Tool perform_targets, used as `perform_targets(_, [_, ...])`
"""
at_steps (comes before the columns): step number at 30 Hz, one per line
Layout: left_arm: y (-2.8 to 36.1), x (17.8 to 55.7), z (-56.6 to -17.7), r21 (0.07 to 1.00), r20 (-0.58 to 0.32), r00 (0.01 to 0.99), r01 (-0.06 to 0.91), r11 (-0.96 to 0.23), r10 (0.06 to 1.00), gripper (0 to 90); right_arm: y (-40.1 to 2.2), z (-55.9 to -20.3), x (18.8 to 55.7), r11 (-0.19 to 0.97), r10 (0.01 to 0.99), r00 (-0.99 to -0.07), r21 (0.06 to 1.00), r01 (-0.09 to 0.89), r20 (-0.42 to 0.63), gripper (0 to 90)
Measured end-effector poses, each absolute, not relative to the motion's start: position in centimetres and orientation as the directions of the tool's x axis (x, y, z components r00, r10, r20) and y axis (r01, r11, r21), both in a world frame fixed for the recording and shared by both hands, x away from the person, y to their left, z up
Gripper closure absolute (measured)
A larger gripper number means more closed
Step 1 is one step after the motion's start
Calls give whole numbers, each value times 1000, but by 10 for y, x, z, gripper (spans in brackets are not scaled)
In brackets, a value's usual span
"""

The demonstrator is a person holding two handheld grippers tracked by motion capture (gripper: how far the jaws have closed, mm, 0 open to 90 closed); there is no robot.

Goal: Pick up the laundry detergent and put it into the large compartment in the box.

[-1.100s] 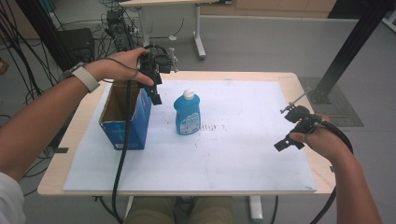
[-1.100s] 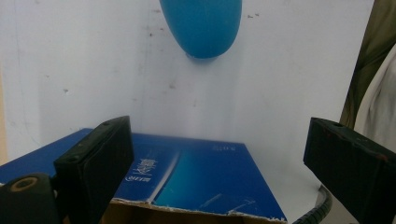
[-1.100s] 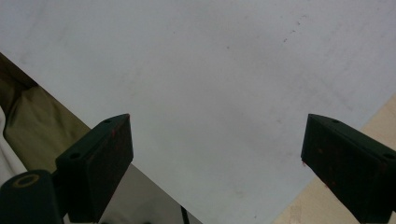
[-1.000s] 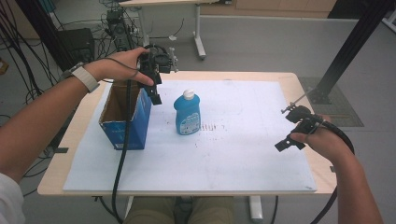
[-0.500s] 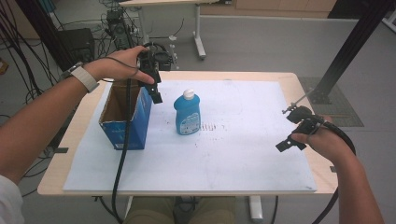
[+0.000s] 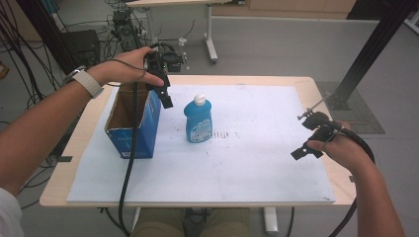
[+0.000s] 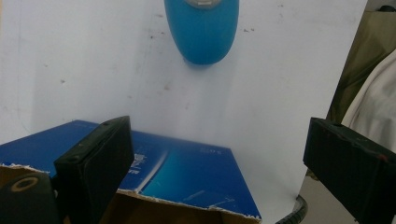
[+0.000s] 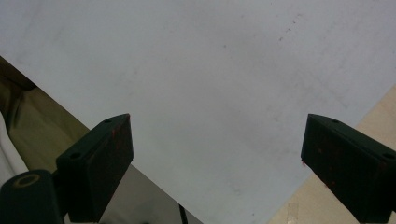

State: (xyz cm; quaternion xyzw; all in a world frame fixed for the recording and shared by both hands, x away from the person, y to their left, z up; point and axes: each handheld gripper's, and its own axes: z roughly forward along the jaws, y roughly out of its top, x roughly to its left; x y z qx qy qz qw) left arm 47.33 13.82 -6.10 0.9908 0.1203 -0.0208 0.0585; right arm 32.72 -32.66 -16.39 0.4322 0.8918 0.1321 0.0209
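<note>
A blue bottle (image 6: 198,120) with a white cap stands upright on the white sheet (image 6: 247,168), just right of an open blue cardboard box (image 6: 143,131). My left gripper (image 6: 163,95) hovers open over the box's far right corner, its jaws pointing down and holding nothing. In the left gripper view the box's blue side (image 7: 187,170) lies below my left gripper (image 7: 217,135), and the bottle (image 7: 201,28) stands beyond it. My right gripper (image 6: 309,139) hangs open over the sheet's right edge. In the right gripper view my right gripper (image 8: 217,126) has bare sheet between its jaws.
The white sheet covers most of a wooden table (image 6: 321,86). Cables trail from both grippers over the table's front edge. A black post (image 6: 370,49) rises beyond the right rear corner, and another table's legs (image 6: 210,34) stand behind.
Both hands have shifted only very slightly. Nothing has been gripped, released or moved on the table.
</note>
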Motion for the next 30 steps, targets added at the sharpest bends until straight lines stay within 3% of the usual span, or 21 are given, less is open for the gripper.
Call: perform_targets(30, [128, 474, -63, 110, -63, 940, 339, -934, 334, 74, -328, -165, 327, 590, 779, -623, 254, 767, 71, 90])
